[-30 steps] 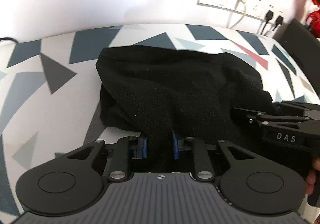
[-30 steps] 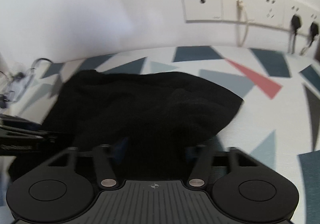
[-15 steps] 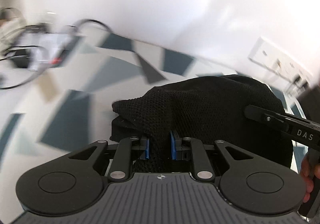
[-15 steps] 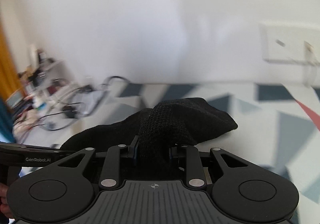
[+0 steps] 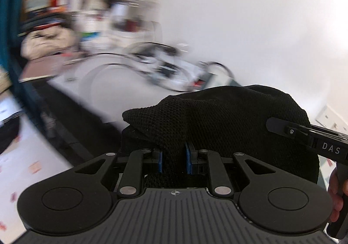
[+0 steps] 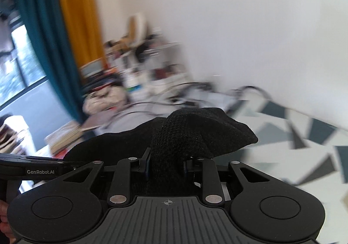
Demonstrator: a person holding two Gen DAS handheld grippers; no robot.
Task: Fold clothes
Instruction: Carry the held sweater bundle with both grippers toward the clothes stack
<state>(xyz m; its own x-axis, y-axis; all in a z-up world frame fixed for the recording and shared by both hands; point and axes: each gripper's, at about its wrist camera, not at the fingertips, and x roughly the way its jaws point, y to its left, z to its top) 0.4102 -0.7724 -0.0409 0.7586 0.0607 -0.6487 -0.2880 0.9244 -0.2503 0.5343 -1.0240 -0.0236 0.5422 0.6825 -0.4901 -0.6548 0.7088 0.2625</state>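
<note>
Left gripper (image 5: 173, 161) pinched tight on a bunch of the black knit garment (image 5: 217, 122) — right gripper (image 6: 166, 164) likewise. Garment (image 6: 191, 133) hangs between both, lifted off the geometric-print tabletop (image 6: 304, 146). Background motion-blurred.

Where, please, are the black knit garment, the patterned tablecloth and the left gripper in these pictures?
black knit garment (image 5: 217, 117): left wrist view, on its bunched upper fold.
patterned tablecloth (image 6: 289, 157): right wrist view, on a bare white patch.
left gripper (image 5: 173, 158): left wrist view, midway between its blue-padded fingertips.
</note>
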